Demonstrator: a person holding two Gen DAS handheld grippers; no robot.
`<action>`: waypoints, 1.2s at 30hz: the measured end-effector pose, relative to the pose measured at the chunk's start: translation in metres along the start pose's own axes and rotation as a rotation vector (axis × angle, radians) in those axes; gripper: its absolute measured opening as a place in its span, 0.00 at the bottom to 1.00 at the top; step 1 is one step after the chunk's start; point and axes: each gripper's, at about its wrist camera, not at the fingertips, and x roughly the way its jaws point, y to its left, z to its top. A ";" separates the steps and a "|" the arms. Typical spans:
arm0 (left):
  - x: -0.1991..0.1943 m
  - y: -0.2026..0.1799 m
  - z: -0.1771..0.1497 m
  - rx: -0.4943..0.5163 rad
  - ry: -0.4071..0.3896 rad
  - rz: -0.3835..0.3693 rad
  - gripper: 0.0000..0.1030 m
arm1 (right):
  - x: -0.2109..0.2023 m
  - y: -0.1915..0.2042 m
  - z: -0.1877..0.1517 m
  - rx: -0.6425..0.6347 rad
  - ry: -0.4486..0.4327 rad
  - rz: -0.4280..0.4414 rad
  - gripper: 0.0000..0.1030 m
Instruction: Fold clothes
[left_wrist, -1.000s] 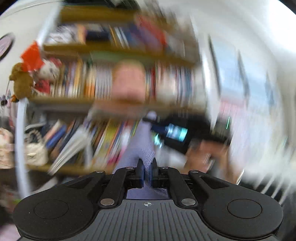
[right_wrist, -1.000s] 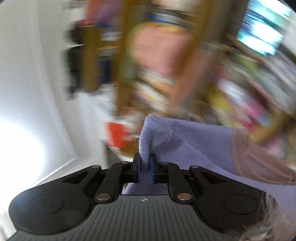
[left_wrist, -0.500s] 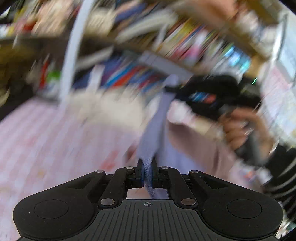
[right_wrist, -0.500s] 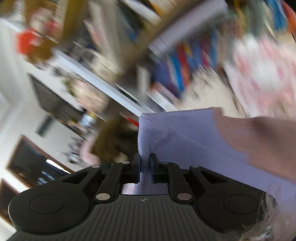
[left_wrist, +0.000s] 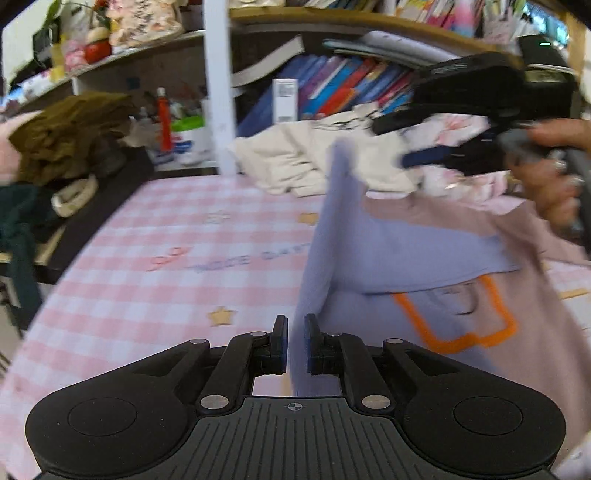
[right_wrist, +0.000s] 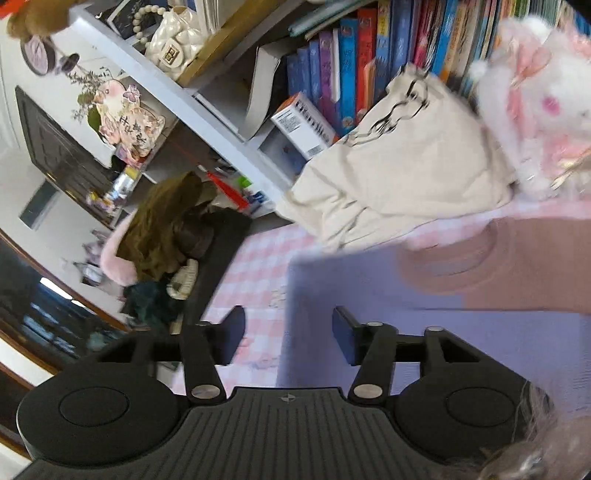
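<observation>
The left claw (left_wrist: 295, 345) has its pads drawn close on a raised edge of the lavender T-shirt (left_wrist: 406, 243). A thin gap shows on each side of the cloth, so the hold looks light, perhaps just loosening. That pinch is why the edge stands up like a sail while the rest of the shirt lies over the pink checked tablecloth (left_wrist: 155, 258).

The right claw (right_wrist: 288, 336) stands wide apart with nothing between its pads. The shirt's corner lies flat just beyond them, which reads as a corner set down where it should rest. In the left view this claw hovers above the shirt's far side, and the hand (left_wrist: 550, 173) gripping its handle is half cut off by the frame.

The shirt lies with a mauve sleeve and neckband (right_wrist: 491, 254) on the right side and an orange square print (left_wrist: 458, 317) near the left claw. Part of that print is covered by a folded-over flap, and the drawing inside it is too blurred to make out.

Beyond the shirt, against the bookshelf (left_wrist: 351, 81), sits a heap of cream cloth (left_wrist: 306, 162) with black markings, and beside it something pink and fluffy (right_wrist: 532, 103). Motion blur smears both, so whether they are garments awaiting folding is unclear. The near edge of the table is hidden behind both claw bodies.
</observation>
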 end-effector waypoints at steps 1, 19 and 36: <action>0.001 0.004 -0.001 0.004 0.003 0.024 0.12 | -0.006 -0.003 -0.003 -0.016 -0.002 -0.023 0.50; 0.028 -0.084 0.026 0.113 -0.036 -0.207 0.39 | -0.158 -0.118 -0.124 -0.118 0.035 -0.640 0.62; 0.057 -0.193 0.023 0.366 -0.020 -0.288 0.42 | -0.179 -0.113 -0.168 -0.226 0.146 -0.559 0.26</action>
